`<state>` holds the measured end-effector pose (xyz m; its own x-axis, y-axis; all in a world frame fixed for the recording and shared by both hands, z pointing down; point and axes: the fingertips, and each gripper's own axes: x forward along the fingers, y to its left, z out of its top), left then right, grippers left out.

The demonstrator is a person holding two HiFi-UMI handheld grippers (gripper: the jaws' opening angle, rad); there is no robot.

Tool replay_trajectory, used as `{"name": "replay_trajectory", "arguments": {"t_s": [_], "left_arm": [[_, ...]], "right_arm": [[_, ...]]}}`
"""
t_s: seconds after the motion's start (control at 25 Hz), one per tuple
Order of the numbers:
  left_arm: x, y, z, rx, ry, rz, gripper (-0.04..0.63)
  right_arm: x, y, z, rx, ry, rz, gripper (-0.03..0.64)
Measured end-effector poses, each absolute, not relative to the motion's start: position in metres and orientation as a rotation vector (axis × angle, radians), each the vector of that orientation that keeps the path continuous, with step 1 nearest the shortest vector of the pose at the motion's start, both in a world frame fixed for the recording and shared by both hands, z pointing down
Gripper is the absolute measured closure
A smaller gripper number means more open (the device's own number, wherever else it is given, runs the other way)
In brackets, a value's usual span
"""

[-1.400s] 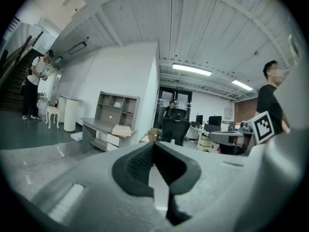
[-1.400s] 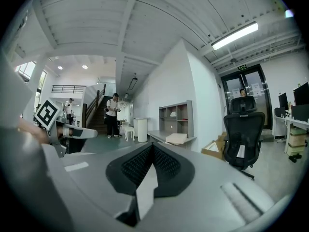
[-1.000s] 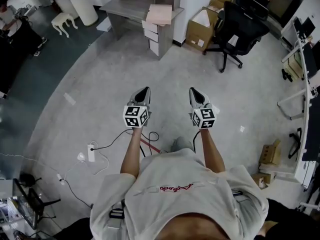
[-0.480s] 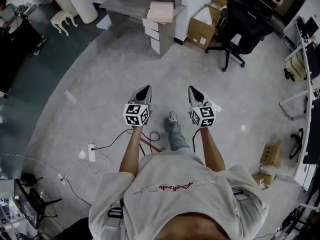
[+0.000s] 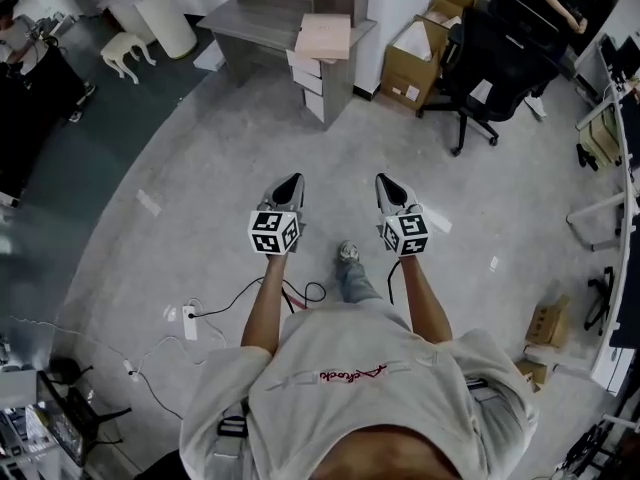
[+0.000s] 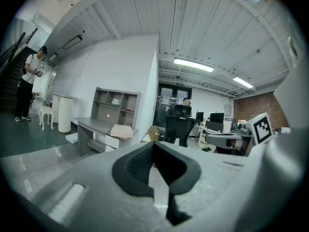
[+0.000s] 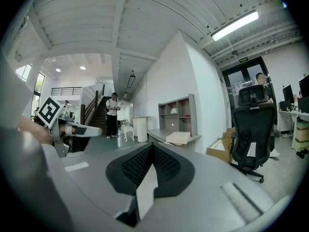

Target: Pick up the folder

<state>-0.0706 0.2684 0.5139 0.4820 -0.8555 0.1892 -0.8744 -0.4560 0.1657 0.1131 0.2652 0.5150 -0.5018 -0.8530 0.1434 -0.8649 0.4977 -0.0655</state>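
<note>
- Grey concrete floor (image 5: 200,168) spreads below; a white power strip (image 5: 190,322) lies on it at the left;
- left gripper (image 5: 290,181), held out in front of the person, has its jaws pressed together with nothing between them;
- pale pink flat folder (image 5: 323,36) lies on the corner of the grey wooden desk (image 5: 250,20), well ahead of both grippers;
- right gripper (image 5: 385,181), beside the left one, is likewise closed and empty;
- open brown cardboard box (image 5: 412,53) and black swivel office chair (image 5: 497,58) stand right of the desk.

Grey concrete floor (image 5: 180,148), grey desk (image 5: 255,20), black office chair (image 5: 495,58), cardboard boxes (image 5: 412,63), white wall (image 6: 120,66)
</note>
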Motion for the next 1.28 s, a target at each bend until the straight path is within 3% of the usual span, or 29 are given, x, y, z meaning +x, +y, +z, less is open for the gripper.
{"name": "replay_trajectory", "arguments": {"t_s": [1.28], "left_arm": [[-0.061, -0.023, 0.533, 2.346, -1.539, 0.109, 0.595]], "right_arm": [[0.128, -0.036, 0.530, 1.415, -2.646, 0.279, 0.611]]}}
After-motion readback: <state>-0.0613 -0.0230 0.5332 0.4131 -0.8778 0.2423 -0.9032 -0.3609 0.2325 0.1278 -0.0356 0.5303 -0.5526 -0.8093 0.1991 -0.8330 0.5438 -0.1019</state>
